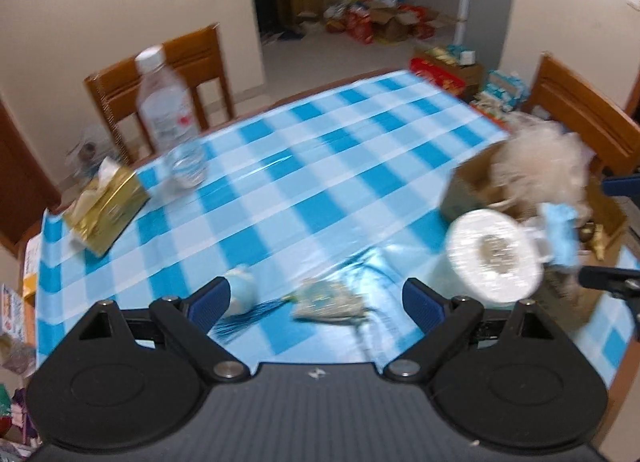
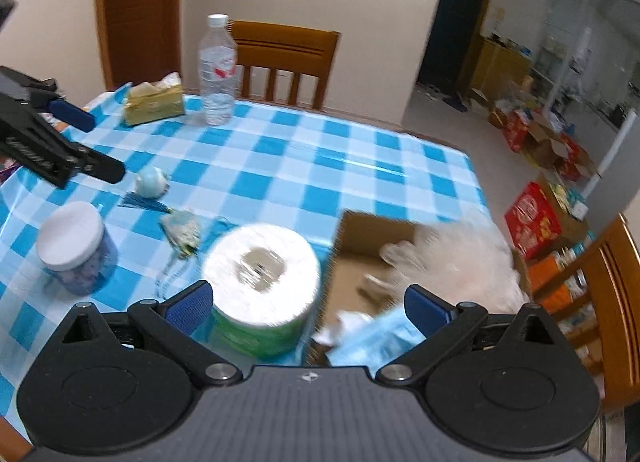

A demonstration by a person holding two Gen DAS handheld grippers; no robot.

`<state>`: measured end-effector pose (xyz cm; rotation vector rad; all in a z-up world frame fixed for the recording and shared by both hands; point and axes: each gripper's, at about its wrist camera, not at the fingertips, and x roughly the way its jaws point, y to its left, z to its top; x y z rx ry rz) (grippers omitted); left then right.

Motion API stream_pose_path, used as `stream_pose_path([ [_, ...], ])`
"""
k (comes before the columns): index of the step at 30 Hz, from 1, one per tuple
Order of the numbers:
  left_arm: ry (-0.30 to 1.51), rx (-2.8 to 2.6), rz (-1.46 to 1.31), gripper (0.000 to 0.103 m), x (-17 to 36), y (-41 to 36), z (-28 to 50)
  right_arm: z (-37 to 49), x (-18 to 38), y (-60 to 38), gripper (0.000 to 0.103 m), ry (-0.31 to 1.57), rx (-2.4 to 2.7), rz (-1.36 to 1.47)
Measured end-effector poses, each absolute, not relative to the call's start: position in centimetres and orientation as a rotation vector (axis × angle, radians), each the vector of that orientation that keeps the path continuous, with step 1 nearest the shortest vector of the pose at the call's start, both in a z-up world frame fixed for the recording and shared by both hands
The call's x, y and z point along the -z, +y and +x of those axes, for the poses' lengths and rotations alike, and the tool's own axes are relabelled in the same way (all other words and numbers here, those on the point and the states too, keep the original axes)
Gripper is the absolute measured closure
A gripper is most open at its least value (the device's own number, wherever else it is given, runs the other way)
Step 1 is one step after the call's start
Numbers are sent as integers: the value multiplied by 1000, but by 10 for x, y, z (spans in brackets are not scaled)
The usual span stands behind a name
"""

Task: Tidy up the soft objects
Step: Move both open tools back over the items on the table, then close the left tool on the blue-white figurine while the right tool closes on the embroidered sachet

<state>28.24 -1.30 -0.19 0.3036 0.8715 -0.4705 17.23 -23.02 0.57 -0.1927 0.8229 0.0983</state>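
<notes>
Soft objects are partly sorted, I judge: a fluffy cream plush toy (image 2: pixel 460 262) and a pale blue cloth (image 2: pixel 376 338) already sit in the open brown cardboard box (image 2: pixel 372 229), while the white toilet-paper roll (image 2: pixel 262 274), small patterned fabric pouch (image 2: pixel 182 227) and round pale blue soft toy (image 2: pixel 151 181) remain on the blue-and-white checked worktop (image 2: pixel 320 165). The left hand-held gripper (image 1: pixel 316 298) hangs spread wide and empty above pouch and toy. The right hand-held gripper (image 2: pixel 308 302) is likewise released, gripping nothing, over roll and box.

The middle of the checked tablecloth (image 2: pixel 320 149) is free, so a gripper can pass there. At the far edge stand a water bottle (image 2: pixel 217 69) and a tissue pack (image 2: pixel 154 101). Nearer, a toilet paper roll (image 2: pixel 262 282) stands just beside the cardboard box (image 2: pixel 372 238). A white-lidded jar (image 2: pixel 76 248), a small blue ornament (image 2: pixel 151 181) and a tasselled pouch (image 2: pixel 181 226) block the left side.
</notes>
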Motion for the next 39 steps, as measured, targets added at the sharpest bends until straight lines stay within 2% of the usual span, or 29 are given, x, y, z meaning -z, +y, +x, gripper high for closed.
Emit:
stream_pose_path([
  [5, 937, 420, 264, 11, 27, 12, 324, 191, -5, -201, 0, 805, -172, -219],
  [10, 1019, 431, 229, 30, 57, 25, 361, 208, -1, -174, 0, 796, -237, -232],
  [15, 1072, 439, 221, 35, 84, 24, 383, 224, 5, -146, 0, 797, -294, -255],
  [27, 1123, 426, 159, 57, 116, 31, 405, 255, 33, -105, 0, 859, -385, -279],
  [35, 1135, 434, 121, 58, 122, 33, 411, 281, 48, -90, 3, 896, -434, -308],
  [39, 1139, 431, 106, 59, 125, 33, 412, 308, 56, -83, 17, 955, -482, -359],
])
